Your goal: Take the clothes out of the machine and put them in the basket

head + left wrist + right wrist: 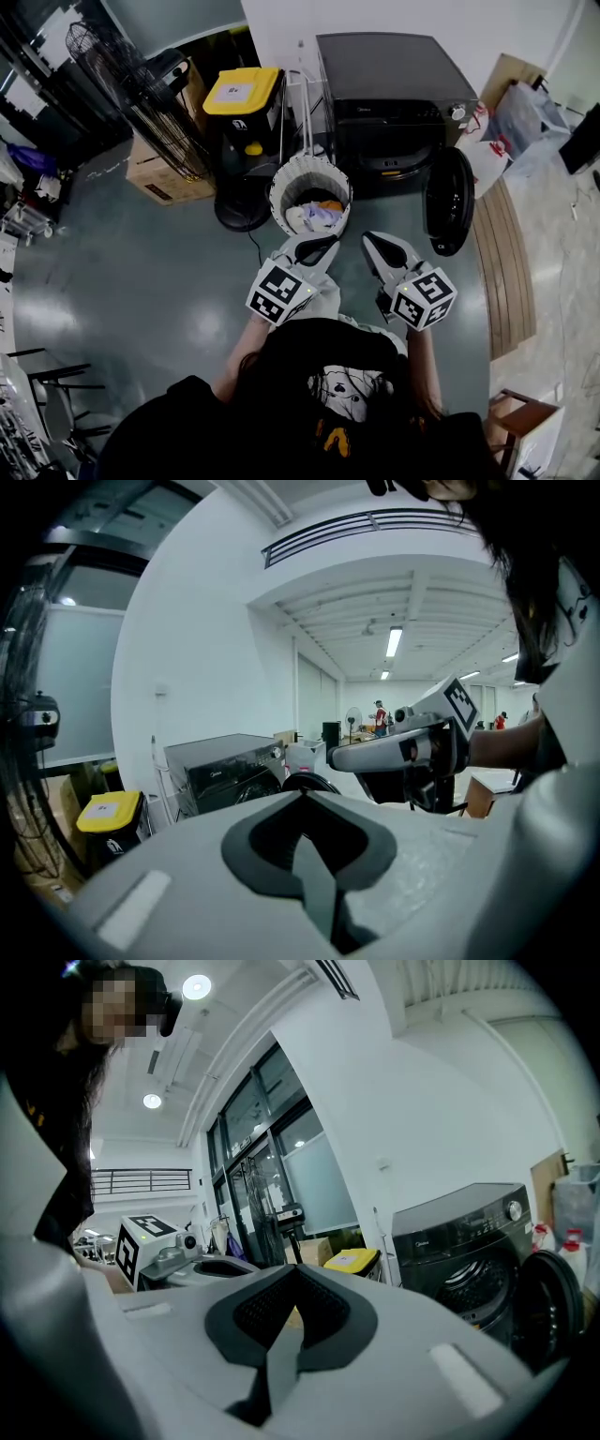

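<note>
Fingers of the left gripper (317, 244) and right gripper (375, 244) are clenched shut, holding nothing. Upper centre, the washing machine (394, 84) stands open, nearer the right gripper. The white laundry basket (281, 187), already holding clothes (314, 216), sits just beyond the left.

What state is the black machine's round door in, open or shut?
Open. The round dark door stands swung out beside the black front-loading machine, and the drum mouth shows uncovered.
</note>
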